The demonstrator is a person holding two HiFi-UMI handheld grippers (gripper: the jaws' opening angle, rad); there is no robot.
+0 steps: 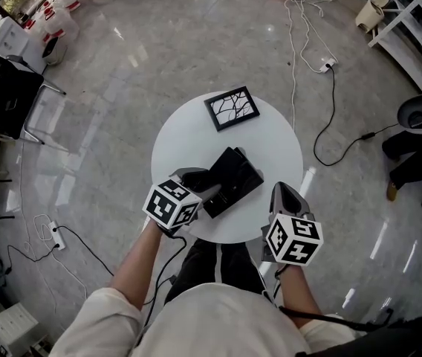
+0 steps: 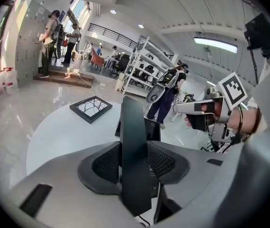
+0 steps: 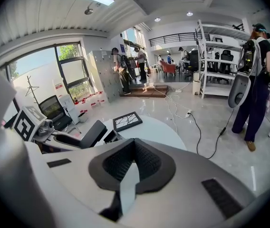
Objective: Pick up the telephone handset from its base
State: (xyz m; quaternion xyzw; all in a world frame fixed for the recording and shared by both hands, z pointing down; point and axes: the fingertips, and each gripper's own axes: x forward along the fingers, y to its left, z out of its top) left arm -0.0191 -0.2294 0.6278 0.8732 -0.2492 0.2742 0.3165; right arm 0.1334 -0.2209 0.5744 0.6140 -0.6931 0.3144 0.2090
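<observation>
A black telephone sits in the middle of the round white table (image 1: 189, 136). My left gripper (image 1: 207, 188) is shut on its black handset (image 1: 229, 166), with both pads pressed against the handset (image 2: 134, 141), which stands up between them. The base (image 1: 239, 190) lies just under and beyond the handset; in the right gripper view the handset (image 3: 91, 135) tilts up above the base (image 3: 110, 137). My right gripper (image 1: 284, 193) hovers at the table's near right edge, apart from the phone. Its jaws (image 3: 128, 175) are together with nothing held.
A black picture frame (image 1: 232, 108) lies at the far side of the table. Cables (image 1: 322, 65) and a power strip (image 1: 55, 235) run over the glossy floor. A chair (image 1: 3, 91) stands at the left. A person (image 3: 254, 84) stands near the shelves at the right.
</observation>
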